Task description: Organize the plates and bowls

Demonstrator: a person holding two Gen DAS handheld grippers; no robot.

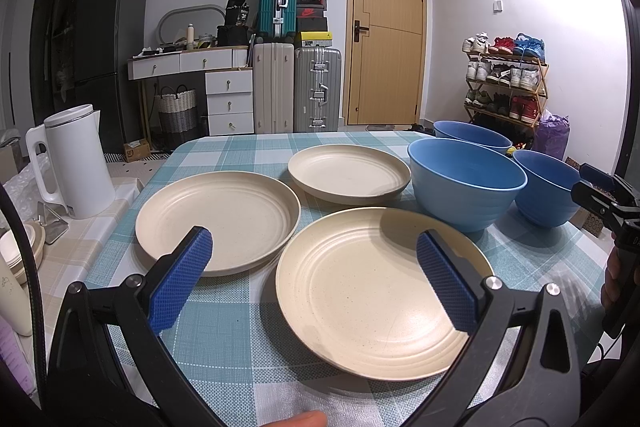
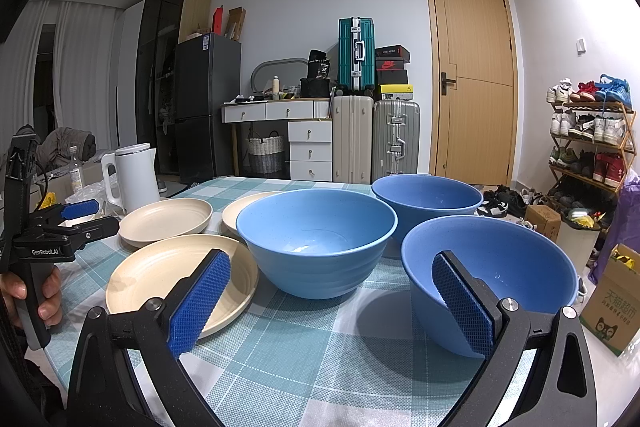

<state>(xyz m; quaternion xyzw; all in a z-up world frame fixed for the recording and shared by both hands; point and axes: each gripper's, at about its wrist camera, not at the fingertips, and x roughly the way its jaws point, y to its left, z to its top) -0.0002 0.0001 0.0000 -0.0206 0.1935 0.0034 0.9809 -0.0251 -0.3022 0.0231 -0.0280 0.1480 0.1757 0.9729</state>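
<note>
White electric kettle (image 1: pixel 76 163) at far left, then three cream ridged plates (image 1: pixel 218 221) and three blue plastic bowls (image 2: pixel 316 241) apart on the teal checked tablecloth (image 1: pixel 236 331). Left gripper (image 1: pixel 314 275) and right gripper (image 2: pixel 334 297) gape wide, empty. Suitcases (image 1: pixel 298 91) and wooden door (image 1: pixel 386 35) behind.

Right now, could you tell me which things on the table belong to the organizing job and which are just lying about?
For the job: three cream plates; three blue bowls.
Lying about: white kettle; suitcases; shoe rack.
</note>
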